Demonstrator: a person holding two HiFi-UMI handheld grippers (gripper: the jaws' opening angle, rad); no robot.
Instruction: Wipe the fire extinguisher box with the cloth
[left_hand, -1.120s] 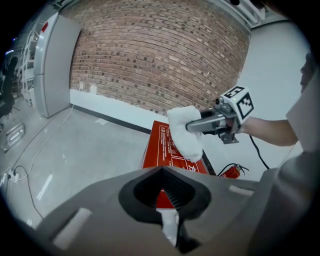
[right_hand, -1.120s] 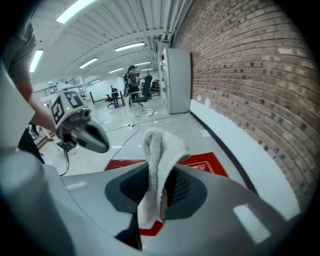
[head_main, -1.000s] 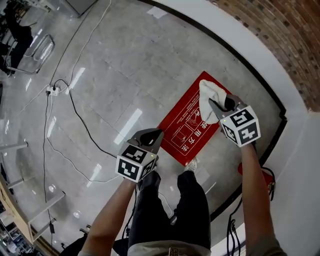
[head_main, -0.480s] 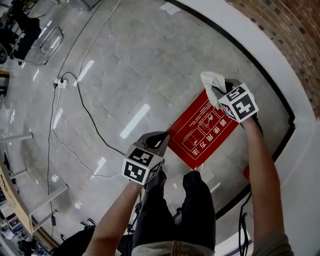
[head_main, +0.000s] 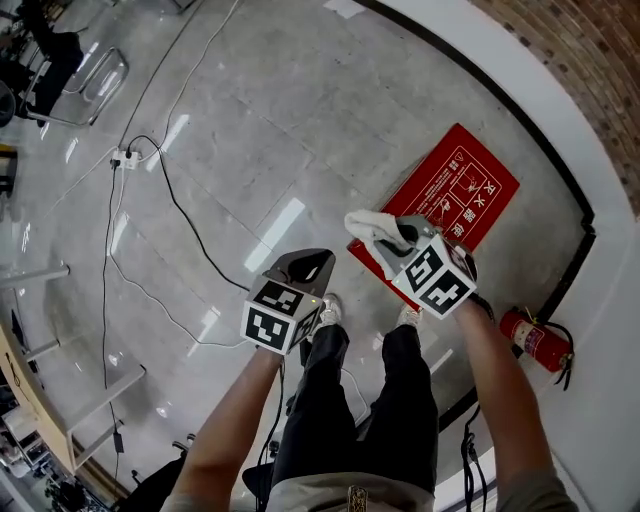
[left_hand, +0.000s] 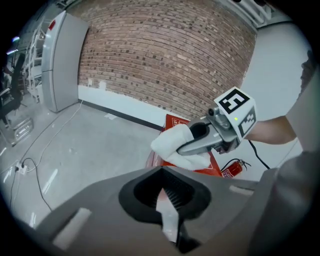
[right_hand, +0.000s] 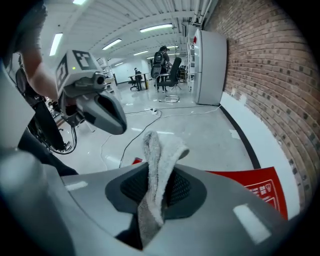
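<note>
The red fire extinguisher box (head_main: 455, 190) lies flat on the floor beside the white wall base; it also shows as the red box (left_hand: 176, 120) and the red box (right_hand: 260, 192). My right gripper (head_main: 392, 238) is shut on a white cloth (head_main: 368, 224) over the box's near left corner; I cannot tell if the cloth touches it. The cloth (right_hand: 157, 170) hangs pinched in the right gripper (right_hand: 156, 192). My left gripper (head_main: 305, 268) hovers over bare floor left of the box, shut and holding nothing. The left gripper view shows its own jaws (left_hand: 167, 200) and the cloth (left_hand: 177, 145).
A red fire extinguisher (head_main: 535, 340) lies on the floor by the wall at the right. A black cable (head_main: 170, 215) with a power strip (head_main: 125, 158) runs across the grey tiles at the left. The person's legs and shoes (head_main: 325, 312) are just below the grippers.
The right gripper has carried the cloth from the box's far end back along it to the near left corner. The left gripper has stayed in about the same place.
</note>
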